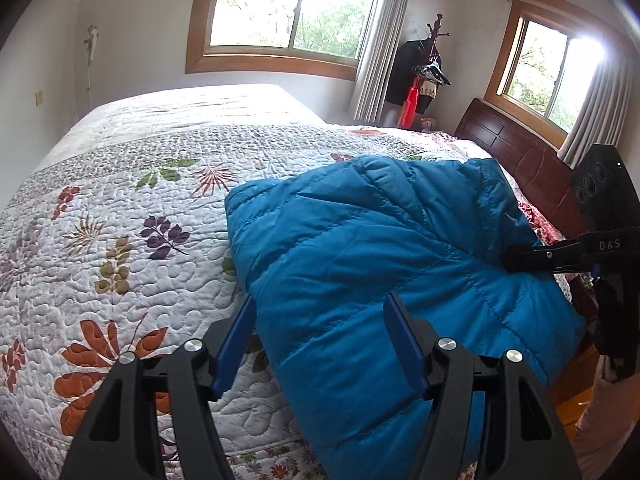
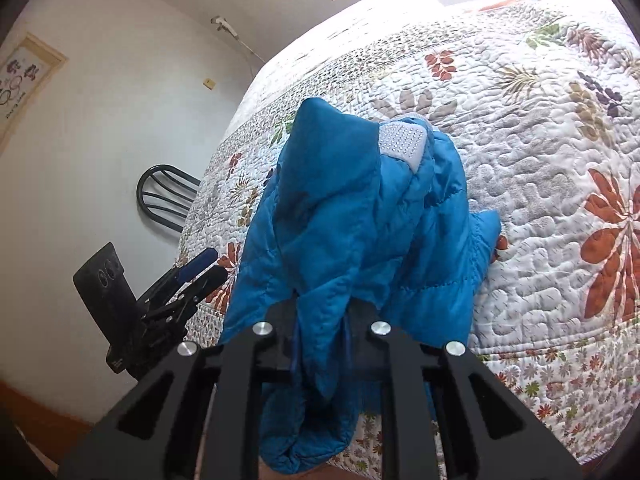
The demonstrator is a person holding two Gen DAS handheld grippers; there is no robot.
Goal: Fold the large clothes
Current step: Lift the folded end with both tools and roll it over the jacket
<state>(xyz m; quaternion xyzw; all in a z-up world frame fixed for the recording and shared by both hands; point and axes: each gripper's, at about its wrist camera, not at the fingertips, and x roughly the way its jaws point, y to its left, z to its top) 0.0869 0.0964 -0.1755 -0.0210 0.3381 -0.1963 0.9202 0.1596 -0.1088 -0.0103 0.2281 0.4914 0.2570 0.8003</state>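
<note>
Mostly, a blue quilted puffer jacket (image 1: 380,248) fills both views, lying partly folded on a bed covered by a white floral quilt (image 1: 132,216), with its lower part draped over the near edge of the mattress. From the left wrist camera, the left gripper (image 1: 320,336) hovers at the jacket's near left edge with its jaws spread wide: the blue pad of one finger sits over the quilt just beside the fabric, the other over the jacket itself, and nothing is pinched between them. Whether either pad touches the cloth is hard to judge. At the right edge of that view the right gripper (image 1: 516,258) reaches in sideways, its dark tips pressed into the jacket's far right side; its body is cut off by the frame. From the right wrist camera, the right gripper's jaws are drawn close together around a bunched fold of blue fabric, and the fingertips themselves are buried in the cloth. A pale dotted lining patch (image 2: 402,140) shows near the jacket's top. Beyond the bed stand two wood-framed windows (image 1: 292,4), a dark wooden headboard (image 1: 516,152) and a coat stand (image 1: 434,64) whose hanging items are too small to identify. A dark chair back (image 2: 166,196) is half hidden behind the mattress.
</note>
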